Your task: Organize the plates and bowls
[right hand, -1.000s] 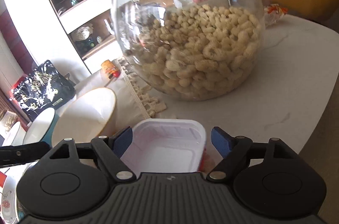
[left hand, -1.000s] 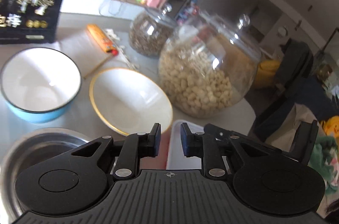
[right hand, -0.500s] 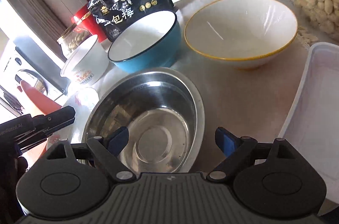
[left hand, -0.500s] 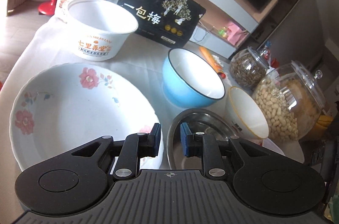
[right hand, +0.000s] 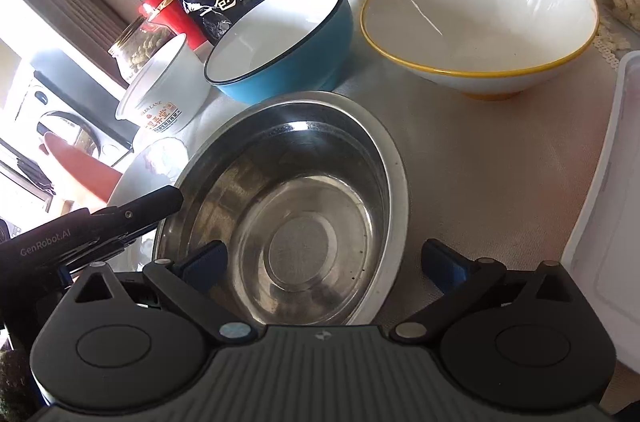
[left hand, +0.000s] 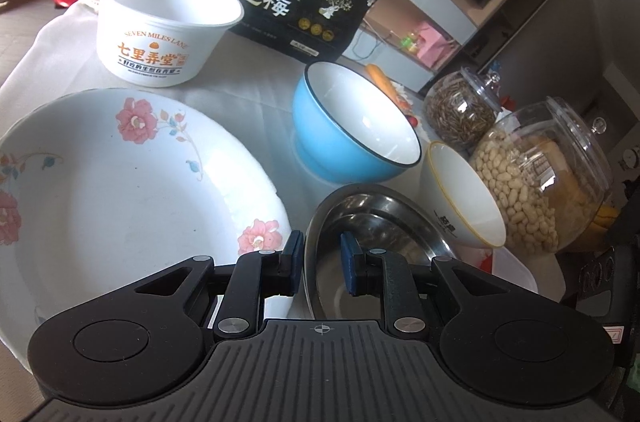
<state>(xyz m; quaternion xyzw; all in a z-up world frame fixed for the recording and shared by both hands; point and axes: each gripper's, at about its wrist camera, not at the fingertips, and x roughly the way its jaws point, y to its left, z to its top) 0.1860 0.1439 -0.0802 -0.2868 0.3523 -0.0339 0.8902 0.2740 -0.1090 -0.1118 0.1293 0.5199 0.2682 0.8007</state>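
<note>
Over steel bowl (right hand: 296, 222), right hand-held gripper (right hand: 324, 262) spread wide, left hand-held gripper (left hand: 320, 262) narrowly parted

Cloth-covered table (left hand: 256, 94) with bowls (left hand: 352, 130), plate (left hand: 120, 190)

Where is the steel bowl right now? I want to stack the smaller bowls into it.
The steel bowl sits directly ahead of the open right claw, with the blue bowl behind it and the floral plate on its left.
</note>
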